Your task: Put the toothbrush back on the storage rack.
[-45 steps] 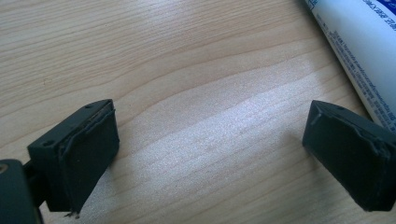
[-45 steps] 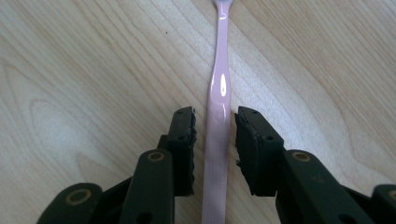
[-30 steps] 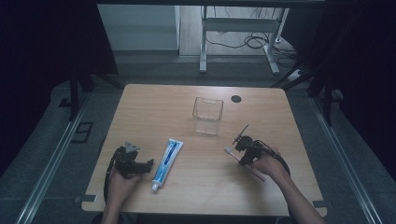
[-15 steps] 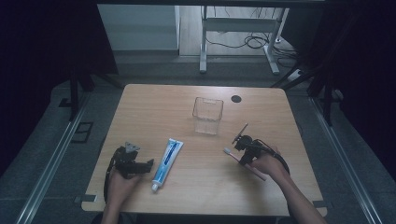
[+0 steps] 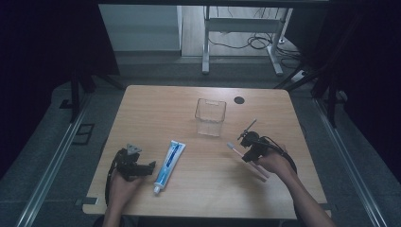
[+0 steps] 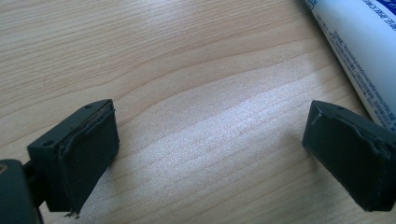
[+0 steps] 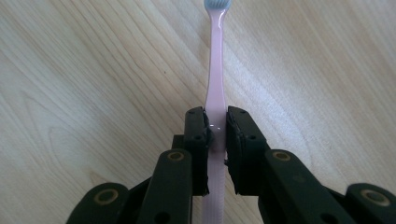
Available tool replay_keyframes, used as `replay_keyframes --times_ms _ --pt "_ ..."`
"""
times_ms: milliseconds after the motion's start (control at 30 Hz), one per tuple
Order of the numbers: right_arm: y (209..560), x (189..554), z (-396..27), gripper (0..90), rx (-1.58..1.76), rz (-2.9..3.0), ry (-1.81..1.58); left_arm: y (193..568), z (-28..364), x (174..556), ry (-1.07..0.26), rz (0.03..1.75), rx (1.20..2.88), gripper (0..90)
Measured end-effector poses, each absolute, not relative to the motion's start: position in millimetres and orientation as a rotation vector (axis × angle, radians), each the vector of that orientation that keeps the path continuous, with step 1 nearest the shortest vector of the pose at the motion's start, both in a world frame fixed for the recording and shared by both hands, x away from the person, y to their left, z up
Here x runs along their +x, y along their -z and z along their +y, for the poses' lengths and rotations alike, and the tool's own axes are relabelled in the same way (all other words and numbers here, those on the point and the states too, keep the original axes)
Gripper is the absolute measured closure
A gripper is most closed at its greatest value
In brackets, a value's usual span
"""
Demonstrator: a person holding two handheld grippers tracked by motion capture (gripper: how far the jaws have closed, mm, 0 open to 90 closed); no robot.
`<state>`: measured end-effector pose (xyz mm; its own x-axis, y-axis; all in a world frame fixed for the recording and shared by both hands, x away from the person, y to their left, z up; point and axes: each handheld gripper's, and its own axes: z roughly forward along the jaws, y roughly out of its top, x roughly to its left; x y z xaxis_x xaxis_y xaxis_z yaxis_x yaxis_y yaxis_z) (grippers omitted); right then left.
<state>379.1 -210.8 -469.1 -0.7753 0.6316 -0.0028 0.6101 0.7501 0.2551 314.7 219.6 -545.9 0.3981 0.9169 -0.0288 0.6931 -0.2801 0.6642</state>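
Right hand (image 5: 273,162) rests low on the pale wood-grain worktop (image 5: 161,101), forearm entering from the near edge; its right claw (image 7: 216,126) is clamped on a slim pink plastic toothbrush (image 7: 216,93), pads pinching the glossy handle mid-length. Toothbrush long axis runs diagonally: bristle head (image 5: 230,146) toward the worktop centre and far side, handle end toward the near right edge. Left hand (image 5: 124,182) lies near the left front corner, holding the left claw (image 6: 210,154) with its jaws spread wide and nothing between them, flat matte black pads just above bare wood. Just beside it lies a white and blue toothpaste tube (image 5: 168,161), cap toward the near edge. A clear square plastic cup (image 5: 210,117) stands upright farther back
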Motion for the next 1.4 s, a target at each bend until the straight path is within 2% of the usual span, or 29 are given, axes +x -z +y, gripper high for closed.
replay_keyframes --times_ms 1400 --pt "422.6 388.0 -191.8 78.2 0.933 2.824 -0.452 546.1 219.2 315.1 -0.486 1.37 2.058 3.6"
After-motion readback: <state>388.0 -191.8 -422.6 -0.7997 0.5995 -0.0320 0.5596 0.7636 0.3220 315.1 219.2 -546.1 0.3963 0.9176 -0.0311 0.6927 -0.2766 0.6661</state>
